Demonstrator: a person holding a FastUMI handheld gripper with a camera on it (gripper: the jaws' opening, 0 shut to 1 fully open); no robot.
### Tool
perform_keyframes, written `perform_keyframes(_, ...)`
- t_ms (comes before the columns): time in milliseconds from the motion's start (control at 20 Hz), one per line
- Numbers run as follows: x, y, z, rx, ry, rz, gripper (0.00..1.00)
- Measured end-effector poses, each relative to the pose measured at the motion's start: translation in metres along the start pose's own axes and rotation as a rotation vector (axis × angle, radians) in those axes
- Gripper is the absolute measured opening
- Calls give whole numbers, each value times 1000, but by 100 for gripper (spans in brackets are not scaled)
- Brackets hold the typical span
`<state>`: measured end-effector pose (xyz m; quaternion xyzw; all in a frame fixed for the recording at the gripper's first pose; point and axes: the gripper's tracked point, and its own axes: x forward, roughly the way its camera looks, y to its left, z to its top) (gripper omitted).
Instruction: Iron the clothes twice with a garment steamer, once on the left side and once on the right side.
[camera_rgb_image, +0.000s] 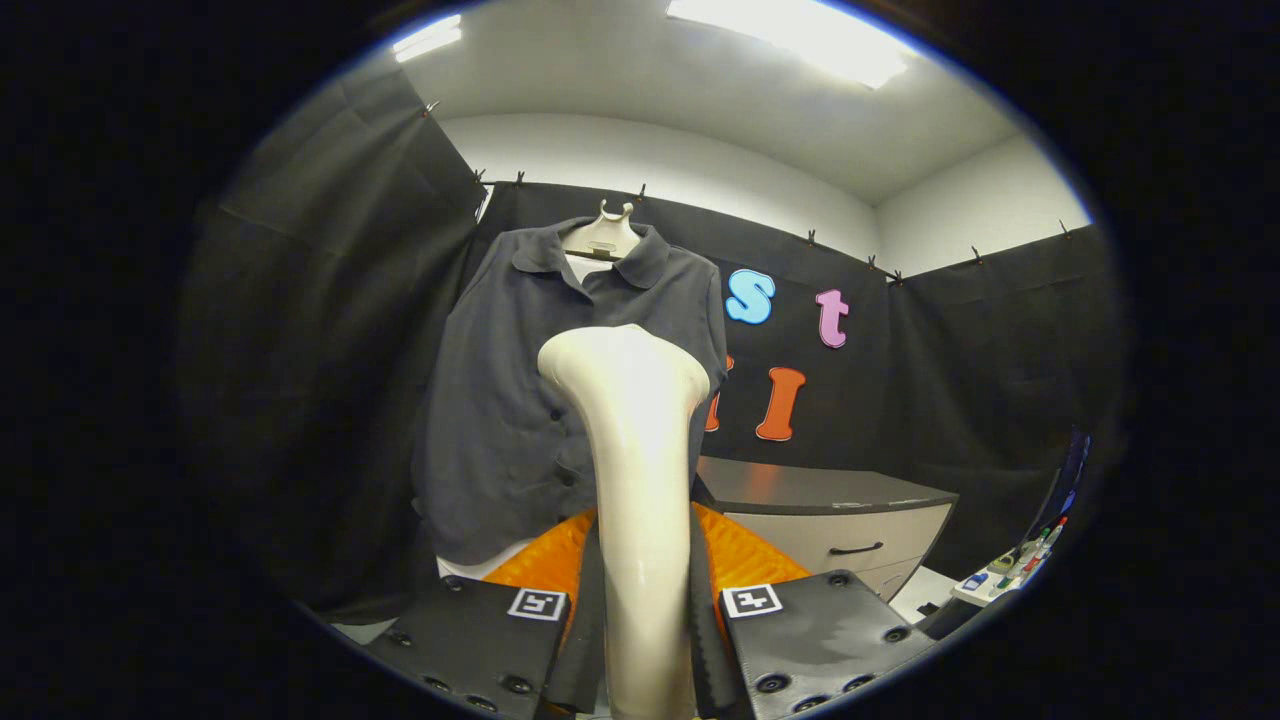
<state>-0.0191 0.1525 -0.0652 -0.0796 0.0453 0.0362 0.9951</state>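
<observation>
Steamer (638, 480), cream-white, stands upright between the two fingers of the hand-held gripper (645, 640); both fingers press on its handle from the sides, so the hand-held gripper is clamped on it. The wide head of the steamer is at the top and sits in front of the dark grey shirt (520, 400), which hangs on a pale hanger (603, 236) against the black wall of the booth. The head covers the middle and right part of the shirt front, but I cannot tell if it touches the cloth or is only near it. Beyond the fingers, low down, there is something orange (745, 560), and further to the right a grey cabinet (840, 520) with a drawer. My judgement is that a pass over the shirt is in hand, or about to begin. The next move calls for keeping the head close against the cloth and drawing it straight along one side of the front.
</observation>
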Motion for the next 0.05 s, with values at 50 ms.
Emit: perform_keyframes(50,1,0,0,0,-1,0,43)
